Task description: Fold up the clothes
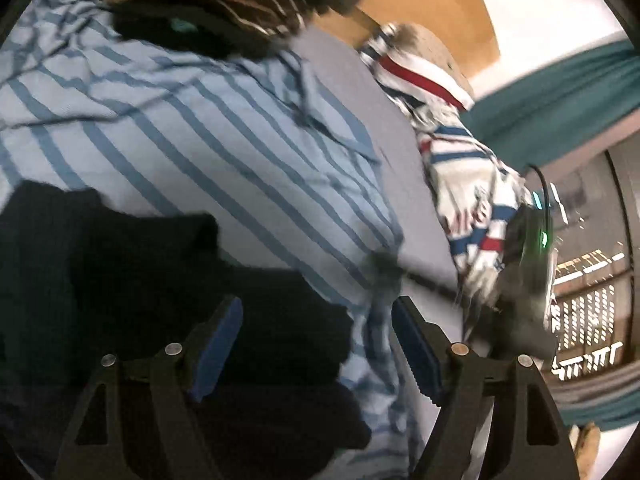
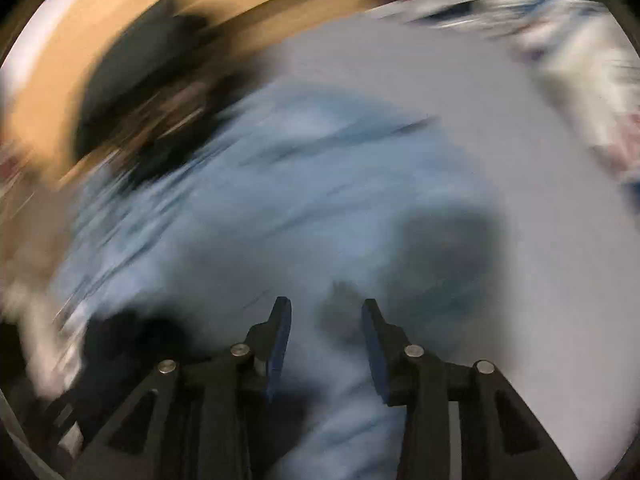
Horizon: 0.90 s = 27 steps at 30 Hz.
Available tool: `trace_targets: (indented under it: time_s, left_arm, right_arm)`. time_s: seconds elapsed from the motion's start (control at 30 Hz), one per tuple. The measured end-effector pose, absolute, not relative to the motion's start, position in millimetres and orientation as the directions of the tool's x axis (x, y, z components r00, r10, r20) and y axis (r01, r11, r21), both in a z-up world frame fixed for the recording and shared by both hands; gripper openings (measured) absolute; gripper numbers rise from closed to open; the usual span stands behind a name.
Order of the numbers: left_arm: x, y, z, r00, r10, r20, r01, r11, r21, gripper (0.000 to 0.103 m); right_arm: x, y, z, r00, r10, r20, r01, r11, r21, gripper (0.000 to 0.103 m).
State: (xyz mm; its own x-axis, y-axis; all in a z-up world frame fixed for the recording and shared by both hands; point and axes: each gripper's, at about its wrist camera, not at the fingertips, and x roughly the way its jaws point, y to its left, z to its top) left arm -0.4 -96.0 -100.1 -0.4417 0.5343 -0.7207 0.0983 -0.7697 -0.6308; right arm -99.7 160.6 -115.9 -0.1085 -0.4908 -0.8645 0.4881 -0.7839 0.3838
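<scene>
A light-blue shirt with darker blue stripes [image 1: 200, 128] lies spread on a grey surface [image 1: 404, 184], collar toward the right. A dark navy garment [image 1: 120, 264] covers its near left part. My left gripper [image 1: 318, 320] hangs above the edge of the navy garment and the shirt hem, jaws wide open, nothing between the blue pads. The right wrist view is heavily blurred. There my right gripper [image 2: 326, 320] stands open over the pale-blue shirt [image 2: 280, 200], jaws a modest way apart, and no cloth is pinched that I can make out.
A brown striped garment on dark clothes [image 1: 208, 0] sits at the far end of the shirt. A red, white and blue garment [image 1: 460, 152] lies along the right edge. A dark device with a green light [image 1: 532, 248] is beside it. Wooden floor [image 1: 432, 8] shows beyond.
</scene>
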Motion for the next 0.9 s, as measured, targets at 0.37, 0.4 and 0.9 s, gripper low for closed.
trace_targets:
  time_s: [0.37,0.4,0.9]
  left_arm:
    - [33.9,-113.2,-114.8,-0.416,0.455,-0.787,0.173,-0.81,-0.56,0.077]
    - [36.5,-111.6,-112.6,-0.42,0.454,-0.786,0.169,-0.812,-0.559,0.077]
    - [64.6,-88.9,-99.4,-0.415,0.463,-0.784,0.14,-0.819,-0.557,0.077]
  right_arm:
    - [-84.2,300.0,-158.2,-0.165,0.174,-0.971,0.09,-0.978,-0.19,0.018]
    - [-76.9,315.6,-145.7,-0.203,0.2,-0.958,0.067,-0.974,-0.217,0.018]
    - [9.8,270.3,-165.1,-0.171,-0.031,-0.985,0.412,-0.91,-0.043,0.022]
